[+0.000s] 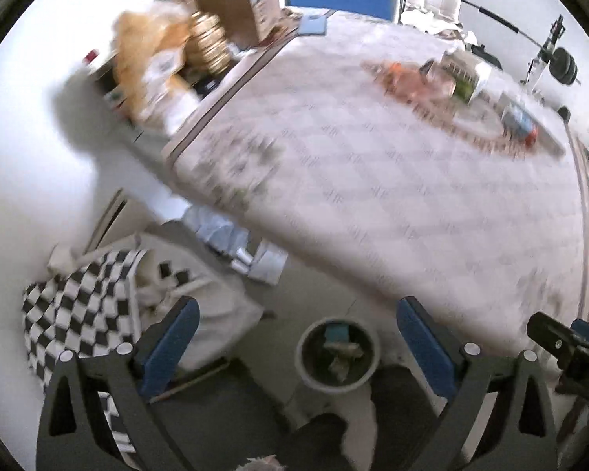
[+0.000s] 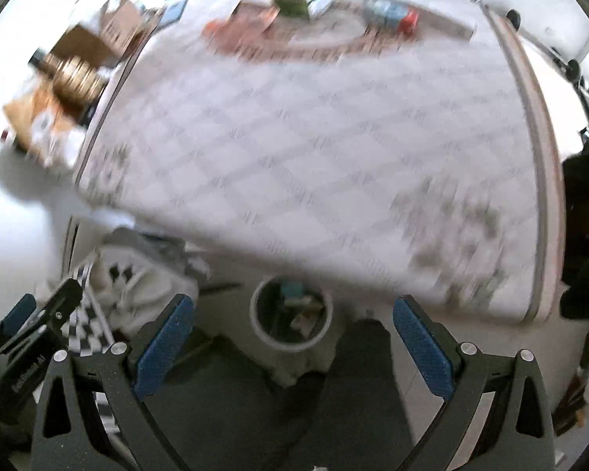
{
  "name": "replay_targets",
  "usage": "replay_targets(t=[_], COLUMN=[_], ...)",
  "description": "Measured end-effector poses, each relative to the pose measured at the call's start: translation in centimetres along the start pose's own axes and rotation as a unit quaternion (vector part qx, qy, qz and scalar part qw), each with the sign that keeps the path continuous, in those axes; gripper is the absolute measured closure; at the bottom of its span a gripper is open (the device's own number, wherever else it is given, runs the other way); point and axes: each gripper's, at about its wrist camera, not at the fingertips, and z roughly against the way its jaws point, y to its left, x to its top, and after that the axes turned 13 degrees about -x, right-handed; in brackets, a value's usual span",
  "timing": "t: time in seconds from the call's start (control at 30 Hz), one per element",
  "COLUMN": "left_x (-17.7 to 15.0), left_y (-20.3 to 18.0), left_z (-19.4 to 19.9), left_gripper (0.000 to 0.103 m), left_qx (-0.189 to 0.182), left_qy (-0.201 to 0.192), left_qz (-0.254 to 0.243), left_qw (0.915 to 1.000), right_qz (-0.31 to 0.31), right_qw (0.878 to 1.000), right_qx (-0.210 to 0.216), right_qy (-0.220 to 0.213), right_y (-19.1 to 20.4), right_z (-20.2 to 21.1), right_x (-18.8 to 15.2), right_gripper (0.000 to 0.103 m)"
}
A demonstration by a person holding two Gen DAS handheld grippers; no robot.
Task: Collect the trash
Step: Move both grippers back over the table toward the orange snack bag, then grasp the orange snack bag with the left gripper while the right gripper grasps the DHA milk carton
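Both views are motion-blurred. A round white trash bin (image 1: 338, 357) stands on the floor below the table edge, with several scraps inside; it also shows in the right wrist view (image 2: 291, 314). My left gripper (image 1: 296, 347) is open and empty above the bin. My right gripper (image 2: 292, 347) is open and empty, also over the bin. On the far side of the table lie trash items: a green can (image 1: 465, 84), a blue and red bottle (image 1: 520, 121) and orange wrappers (image 1: 408, 76); the can (image 2: 292, 2) and the bottle (image 2: 388, 13) also show in the right wrist view.
A table with a chequered cloth (image 1: 353, 180) fills the middle. Cardboard boxes (image 1: 235, 11) and stacked clutter (image 1: 208, 43) sit at its far left. A black and white chequered cloth (image 1: 78, 310) lies on the left. The person's dark legs (image 2: 361, 384) are below.
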Motion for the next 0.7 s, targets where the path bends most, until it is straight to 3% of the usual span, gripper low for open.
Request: replay_targets(t=[0.2,0.4,0.57,0.7], left_x=[10.2,18.8,24.0,26.8], left_y=[-4.9,-8.6,-10.7,-11.7], left_z=[-4.6,-10.6,-15.4,-19.9], left_gripper=[0.000,0.000,0.001,0.001], left_qx=[0.004,0.000,-0.008,-0.031], left_qy=[0.005,0.036,0.058,0.100], left_qz=[0.019,0.064,0.076,0.089], left_qw=[0.9998,0.9973,0.9954,0.9905], right_qz=[-0.018,-0.114,-0.202,-0.222], right_qw=[0.999,0.993,0.978,0.973], right_qx=[-0.038,-0.029,-0.039,-0.035], right_qy=[-0.015,0.009,0.027,0.052], right_y=[-5.1,-11.7,-14.4,-14.6], right_z=[-3.8,-10.2,-14.7,-17.6], right_x=[12.3,24.1,30.3,33.1], right_gripper=[0.000,0.000,0.000,0.000])
